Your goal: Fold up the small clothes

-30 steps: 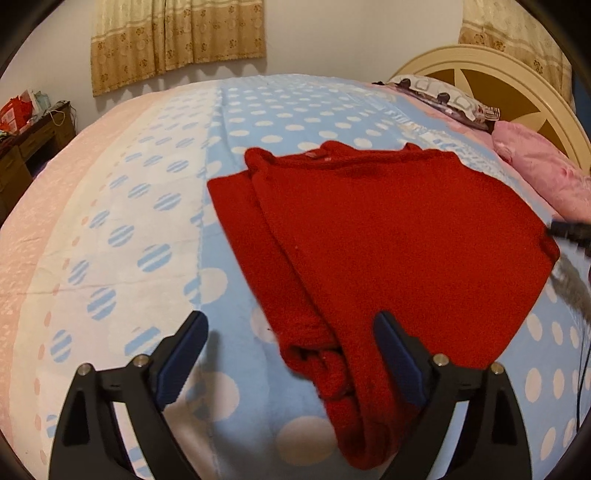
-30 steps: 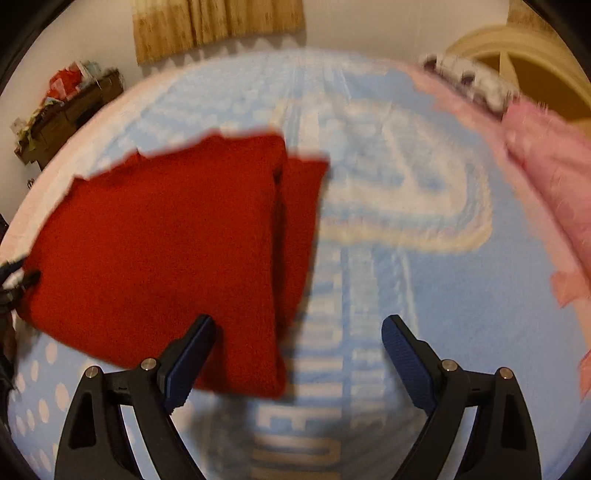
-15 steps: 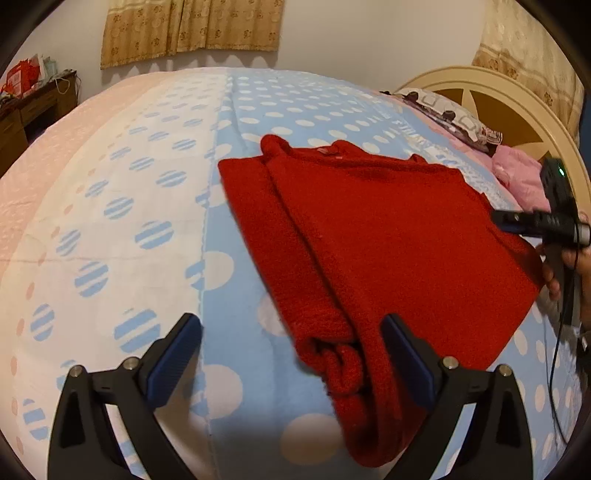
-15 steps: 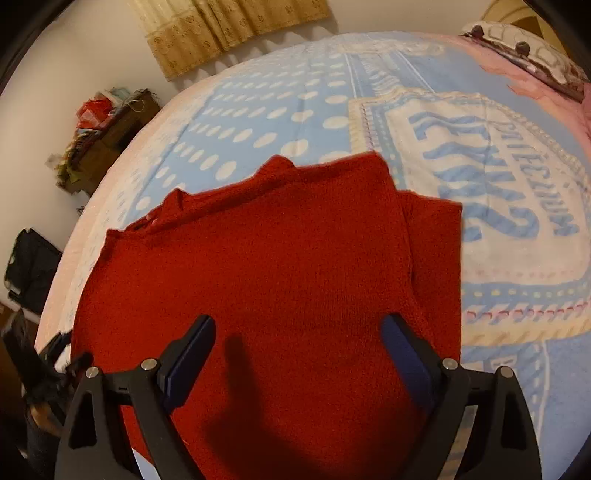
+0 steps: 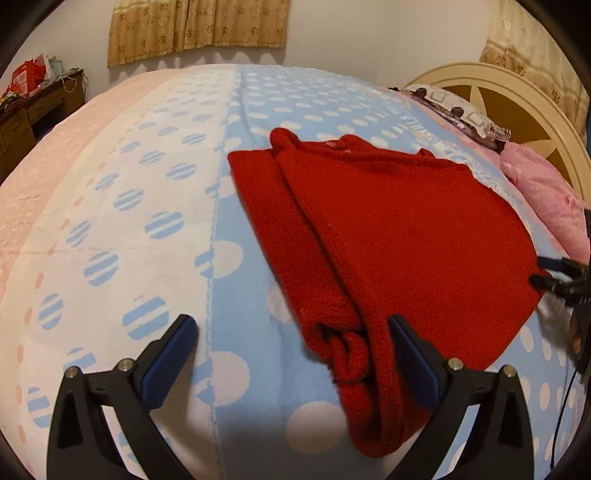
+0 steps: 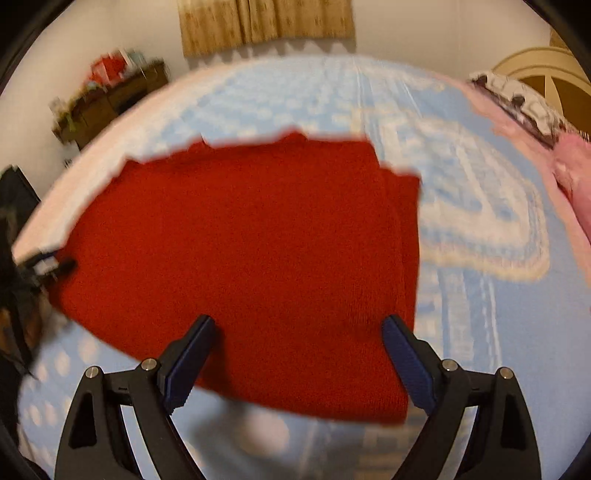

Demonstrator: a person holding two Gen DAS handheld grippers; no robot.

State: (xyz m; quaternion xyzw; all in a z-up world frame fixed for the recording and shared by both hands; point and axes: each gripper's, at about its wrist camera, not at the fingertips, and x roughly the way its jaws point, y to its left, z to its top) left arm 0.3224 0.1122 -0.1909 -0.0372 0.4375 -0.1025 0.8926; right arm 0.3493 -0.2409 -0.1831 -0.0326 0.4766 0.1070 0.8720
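**Red sweater lies flat on the bed, both grippers free of it**

A red sweater (image 5: 388,236) is spread on the bed (image 5: 155,177), on the blue, white-dotted part of the blanket (image 5: 243,280), lying about midway across it. It is partly folded: one sleeve is turned in along its side, forming a narrower strip beside the main panel, and the cuff end is bunched into a lumpy roll at the near edge.

The left gripper (image 5: 291,347) hangs above the near edge of the bed, pointing down at a slant. Its jaws are opening and stand wide; the bunched cuff sits between them, close to the right-hand finger, but neither pad presses on it.

The right gripper (image 6: 297,350) hovers over the other side of the sweater, jaws wide apart. The near hem of the sweater shows between its fingers, and nothing is clamped. This view is blurred, so the cloth's fine folds cannot be made out there.

Each gripper shows at the rim of the other's view, just beside the sweater's side edge.

At the head of the bed a cream headboard (image 5: 517,107) rises behind a pink pillow (image 5: 546,195) and a patterned one (image 5: 454,107). Beige curtains (image 5: 199,26) hang on the far wall, and a wooden desk (image 5: 33,107) with clutter stands off the far corner.
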